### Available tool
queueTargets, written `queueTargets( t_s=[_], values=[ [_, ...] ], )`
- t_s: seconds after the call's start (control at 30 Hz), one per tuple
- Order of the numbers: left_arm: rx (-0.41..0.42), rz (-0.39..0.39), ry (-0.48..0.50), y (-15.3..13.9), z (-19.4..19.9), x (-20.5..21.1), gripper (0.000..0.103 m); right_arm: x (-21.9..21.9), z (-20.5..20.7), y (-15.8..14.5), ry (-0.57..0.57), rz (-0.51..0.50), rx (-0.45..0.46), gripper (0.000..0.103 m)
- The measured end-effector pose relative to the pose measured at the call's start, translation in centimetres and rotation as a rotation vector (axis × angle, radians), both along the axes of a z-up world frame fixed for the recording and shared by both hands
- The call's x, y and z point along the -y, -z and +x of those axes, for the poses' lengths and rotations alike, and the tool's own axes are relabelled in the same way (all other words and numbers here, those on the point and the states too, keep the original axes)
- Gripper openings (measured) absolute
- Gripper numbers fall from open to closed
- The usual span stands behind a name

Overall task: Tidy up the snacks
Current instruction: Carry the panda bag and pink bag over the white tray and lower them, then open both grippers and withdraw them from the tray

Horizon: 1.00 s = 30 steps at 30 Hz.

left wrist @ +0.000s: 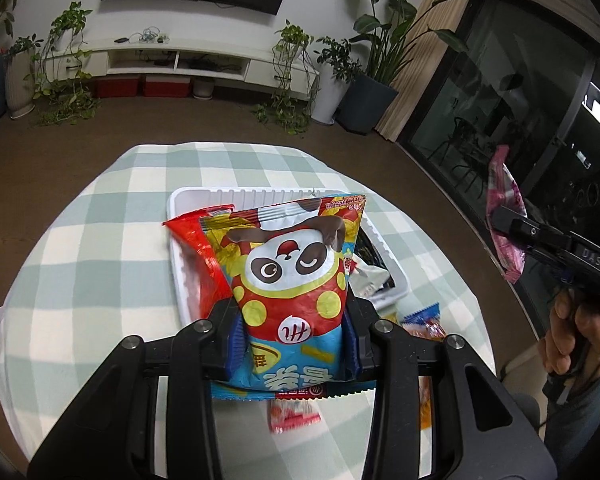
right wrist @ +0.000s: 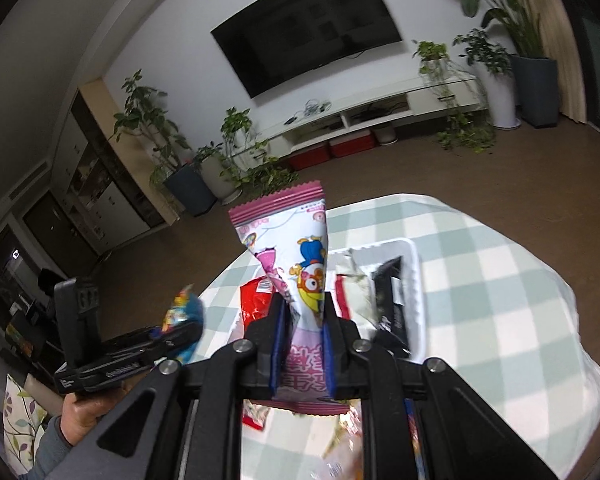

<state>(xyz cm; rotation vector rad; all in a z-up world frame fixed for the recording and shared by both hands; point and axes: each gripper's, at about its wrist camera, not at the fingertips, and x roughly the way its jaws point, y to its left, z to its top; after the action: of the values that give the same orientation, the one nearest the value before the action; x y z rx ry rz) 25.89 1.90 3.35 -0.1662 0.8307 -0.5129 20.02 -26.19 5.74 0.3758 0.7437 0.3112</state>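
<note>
Left wrist, jaws clamping panda bag [left wrist: 292,280]

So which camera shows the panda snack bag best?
The left wrist view. The panda bag fills the middle, face-on, pinched in the left tongs above the white tray. The right wrist view shows only a small, blurry blue bit of it at the left, side-on, so no panda is visible.
</note>
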Motion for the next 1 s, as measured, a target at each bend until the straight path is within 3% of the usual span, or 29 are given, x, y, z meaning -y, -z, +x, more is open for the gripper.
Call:
queueTargets(
  t_s=[0.23, 0.43, 1.0],
  values=[
    [-0.045, 0.034, 0.006, 2.9, 4.3, 2.5, 0.036, -3.0, 4.7, 2.9, -0.063, -0.052, -0.066, 0.017],
    [-0.084, 0.104, 0.010, 6.5, 7.1, 4.4, 0.036, -4.4, 7.9, 7.2, -0.078, -0.094, -0.169, 0.017],
    [-0.109, 0.155, 0.017, 9.6, 7.4, 6.0, 0.037, -6.4, 10.5, 13.0, -0.077, -0.210, -0.282, 0.018]
  ],
)
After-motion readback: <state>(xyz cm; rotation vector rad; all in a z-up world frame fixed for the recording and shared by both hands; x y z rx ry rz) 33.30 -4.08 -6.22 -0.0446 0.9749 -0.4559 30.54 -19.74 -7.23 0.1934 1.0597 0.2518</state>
